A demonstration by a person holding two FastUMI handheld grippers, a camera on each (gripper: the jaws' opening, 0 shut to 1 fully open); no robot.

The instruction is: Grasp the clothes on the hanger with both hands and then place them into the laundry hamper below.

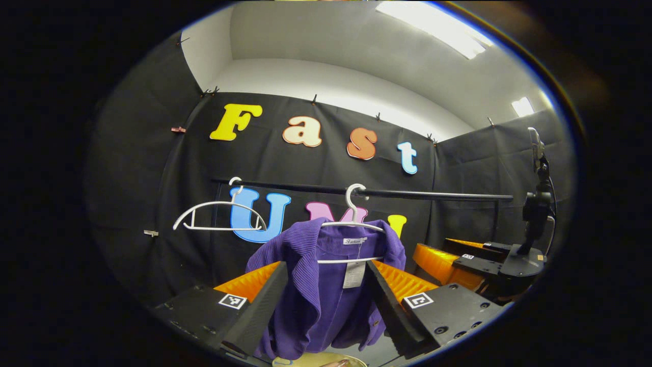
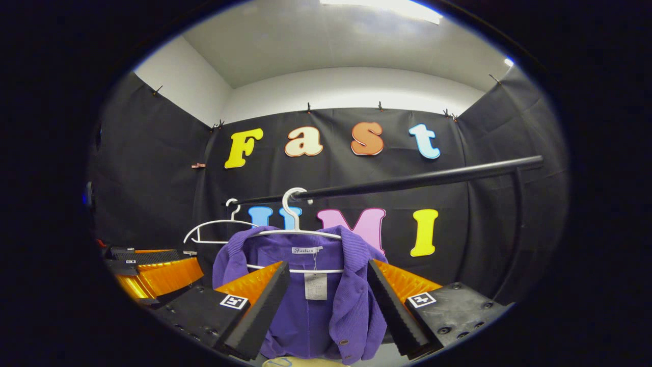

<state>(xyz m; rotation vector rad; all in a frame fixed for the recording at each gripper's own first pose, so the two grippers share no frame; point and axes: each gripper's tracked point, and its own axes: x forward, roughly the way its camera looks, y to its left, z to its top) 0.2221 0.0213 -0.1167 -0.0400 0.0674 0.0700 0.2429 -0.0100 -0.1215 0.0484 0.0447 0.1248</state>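
Purple ribbed corduroy jacket (image 1: 326,285) hangs on a white plastic hanger (image 1: 351,224) hooked over the black metal rail (image 1: 433,194); my left tool (image 1: 326,311) is spread wide, jacket framed between its fingers but not pinched; my right tool (image 2: 328,308) likewise wide and holding nothing; pale rim of the hamper (image 1: 318,361) sits below. Risk, as I judge it: pulling the cloth straight down could drag the hanger off the rail, or one-sided closing leaves the collar snagged.

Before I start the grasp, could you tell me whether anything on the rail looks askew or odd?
The purple jacket sits a little unevenly on its white hanger, with one collar side bunched higher. A second hanger hangs bare further along the rail. Nothing looks damaged or fallen.
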